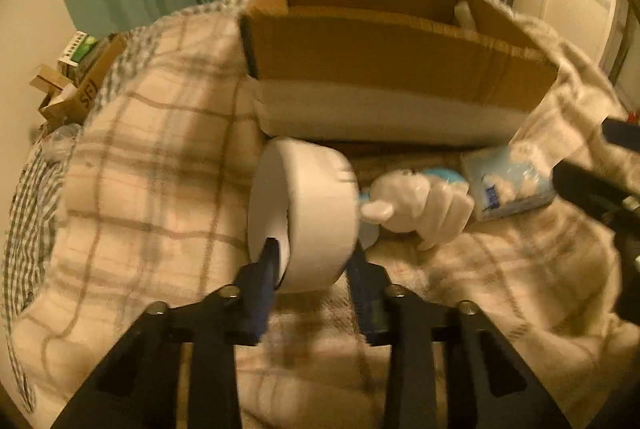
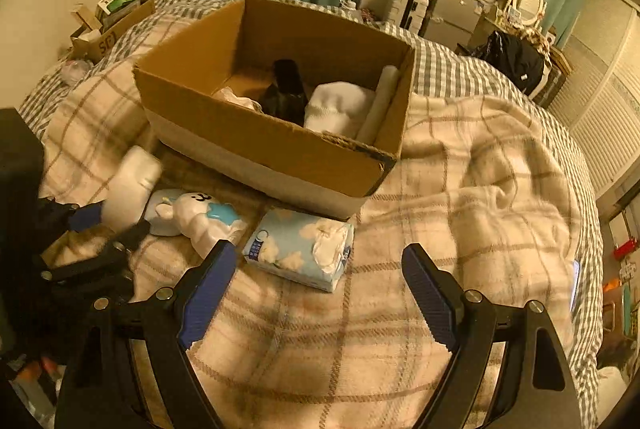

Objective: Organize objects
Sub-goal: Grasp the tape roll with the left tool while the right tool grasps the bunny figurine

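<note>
My left gripper (image 1: 314, 253) is shut on a white tape roll (image 1: 308, 213) and holds it just above the plaid blanket, in front of the open cardboard box (image 1: 392, 65). The roll also shows in the right wrist view (image 2: 130, 187). A white bear figurine with a blue star (image 2: 200, 215) and a blue cloud-print tissue pack (image 2: 300, 249) lie on the blanket before the box (image 2: 280, 149). My right gripper (image 2: 320, 269) is open and empty, just short of the tissue pack. The box holds a black object (image 2: 286, 91) and white cloth (image 2: 340, 105).
The plaid blanket (image 2: 460, 209) covers a bed with a checked sheet (image 2: 460, 69). A small carton with packets (image 2: 108, 25) sits at the far left corner. Furniture, a TV and a dark bag (image 2: 516, 57) stand beyond the bed.
</note>
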`<state>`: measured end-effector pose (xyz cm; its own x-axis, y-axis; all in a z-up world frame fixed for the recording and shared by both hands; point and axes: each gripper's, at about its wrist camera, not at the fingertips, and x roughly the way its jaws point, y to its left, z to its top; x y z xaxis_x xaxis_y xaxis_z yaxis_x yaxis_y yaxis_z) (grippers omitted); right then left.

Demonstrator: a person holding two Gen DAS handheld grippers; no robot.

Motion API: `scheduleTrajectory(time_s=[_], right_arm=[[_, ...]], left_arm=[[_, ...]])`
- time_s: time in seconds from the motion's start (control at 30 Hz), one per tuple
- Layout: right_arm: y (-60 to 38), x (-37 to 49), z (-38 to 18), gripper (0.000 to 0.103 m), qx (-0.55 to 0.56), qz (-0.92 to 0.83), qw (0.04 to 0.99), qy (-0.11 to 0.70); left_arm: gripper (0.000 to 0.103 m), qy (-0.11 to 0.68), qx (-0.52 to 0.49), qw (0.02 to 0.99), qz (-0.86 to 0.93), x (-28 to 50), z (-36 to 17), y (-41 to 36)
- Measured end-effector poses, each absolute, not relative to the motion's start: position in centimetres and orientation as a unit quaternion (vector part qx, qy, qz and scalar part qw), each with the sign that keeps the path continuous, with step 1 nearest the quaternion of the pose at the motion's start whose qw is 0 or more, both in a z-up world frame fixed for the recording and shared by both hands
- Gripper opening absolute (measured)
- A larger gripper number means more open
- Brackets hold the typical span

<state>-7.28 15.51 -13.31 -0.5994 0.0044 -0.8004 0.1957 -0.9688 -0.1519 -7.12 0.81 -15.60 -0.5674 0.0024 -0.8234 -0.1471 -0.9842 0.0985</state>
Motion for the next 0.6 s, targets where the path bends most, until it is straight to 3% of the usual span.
scheduleTrajectory(time_s=[0.27,0.6], right_arm=[[13.0,-7.5,-12.8,0.085,0.434,-0.887,0.127,0.096],[8.2,-10.5,-17.8,0.085,0.485,-0.846,0.174,0.135]], left_arm=[[0.028,0.044,-0.443,0.033,0.895,-6.4,-11.3,-1.8],[0.028,0.043,-0.468,0.014,0.882,-6.9,-12.5,-3.1]])
